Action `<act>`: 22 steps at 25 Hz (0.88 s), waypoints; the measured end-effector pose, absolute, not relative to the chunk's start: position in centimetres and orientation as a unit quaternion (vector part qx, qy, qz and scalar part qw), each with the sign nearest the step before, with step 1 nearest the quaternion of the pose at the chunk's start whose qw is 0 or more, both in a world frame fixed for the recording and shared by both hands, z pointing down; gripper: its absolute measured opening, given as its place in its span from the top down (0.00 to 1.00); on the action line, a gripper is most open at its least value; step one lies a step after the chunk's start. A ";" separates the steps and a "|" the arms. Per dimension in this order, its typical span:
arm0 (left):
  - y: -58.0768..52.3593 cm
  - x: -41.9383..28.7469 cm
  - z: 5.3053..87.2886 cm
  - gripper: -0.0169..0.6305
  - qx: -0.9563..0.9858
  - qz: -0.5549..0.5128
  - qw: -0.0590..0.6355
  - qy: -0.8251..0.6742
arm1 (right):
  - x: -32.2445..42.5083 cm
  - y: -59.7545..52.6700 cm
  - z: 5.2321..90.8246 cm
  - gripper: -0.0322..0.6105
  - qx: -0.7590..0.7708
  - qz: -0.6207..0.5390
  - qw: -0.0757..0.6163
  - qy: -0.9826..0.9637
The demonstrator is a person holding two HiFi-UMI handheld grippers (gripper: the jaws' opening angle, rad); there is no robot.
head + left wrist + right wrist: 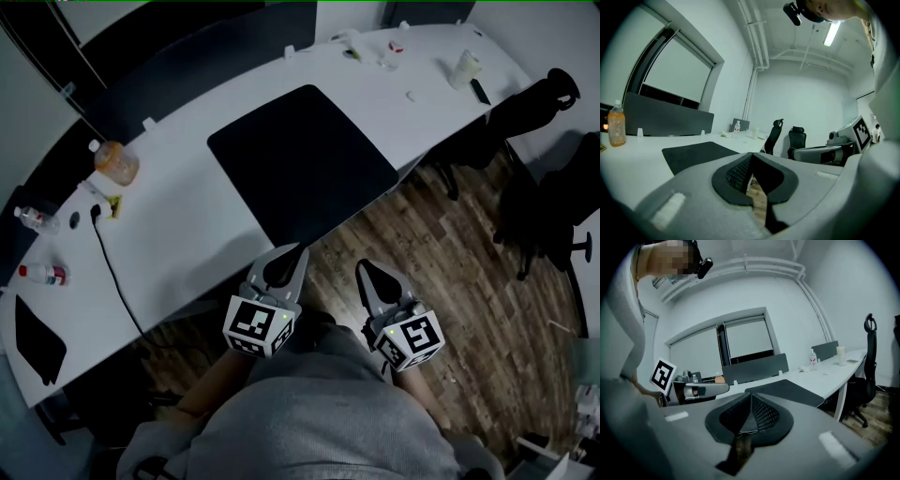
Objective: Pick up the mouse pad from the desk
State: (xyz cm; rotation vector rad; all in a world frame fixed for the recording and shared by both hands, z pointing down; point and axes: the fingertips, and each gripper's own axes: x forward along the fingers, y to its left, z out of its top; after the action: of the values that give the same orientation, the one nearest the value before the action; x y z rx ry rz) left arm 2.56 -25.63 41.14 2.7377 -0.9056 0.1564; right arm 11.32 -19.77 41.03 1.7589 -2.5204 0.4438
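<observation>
Left gripper [287, 262]: jaws closed, nothing between them. Right gripper [369, 275]: same, pads together, empty. Both are side by side over the wood floor [450, 272], just short of the front edge of the white desk [187, 234], pointing toward it. Mouse pad [300, 164] is black and lies flat on the desk just ahead of the left gripper, near corner at the desk edge, untouched. Orange drink bottle [117, 162] stands well to its left, and a black cable [111, 267] runs to the front edge.
</observation>
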 end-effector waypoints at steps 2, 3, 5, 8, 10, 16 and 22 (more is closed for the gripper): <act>-25.9 2.7 42.1 0.98 0.936 0.064 0.133 -0.320 | 12.1 -20.3 41.9 0.91 0.555 0.145 0.039 -0.818; -26.0 2.8 42.6 0.98 0.933 0.071 0.137 -0.324 | 12.4 -20.6 42.2 0.89 0.550 0.141 0.051 -0.822; -25.9 2.9 43.6 0.98 0.930 0.090 0.142 -0.328 | 12.9 -21.2 42.8 0.87 0.541 0.129 0.077 -0.828; -25.9 2.6 44.7 0.91 0.926 0.120 0.134 -0.332 | 13.3 -22.3 43.3 0.85 0.527 0.106 0.098 -0.838; -25.7 2.4 46.0 0.86 0.921 0.141 0.133 -0.337 | 13.6 -22.8 44.2 0.82 0.512 0.090 0.120 -0.846; -25.5 1.4 50.0 0.69 0.907 0.221 0.097 -0.346 | 15.1 -24.8 49.4 0.73 0.475 0.011 0.255 -0.842; -26.0 0.6 53.8 0.65 0.884 0.298 0.038 -0.359 | 16.7 -26.7 54.6 0.63 0.447 -0.075 0.375 -0.809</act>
State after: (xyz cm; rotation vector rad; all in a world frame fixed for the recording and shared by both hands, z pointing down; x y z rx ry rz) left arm 0.56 -25.98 53.75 2.7101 -1.1021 0.9134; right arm 16.71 -26.71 54.58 1.1433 -2.0693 -0.1913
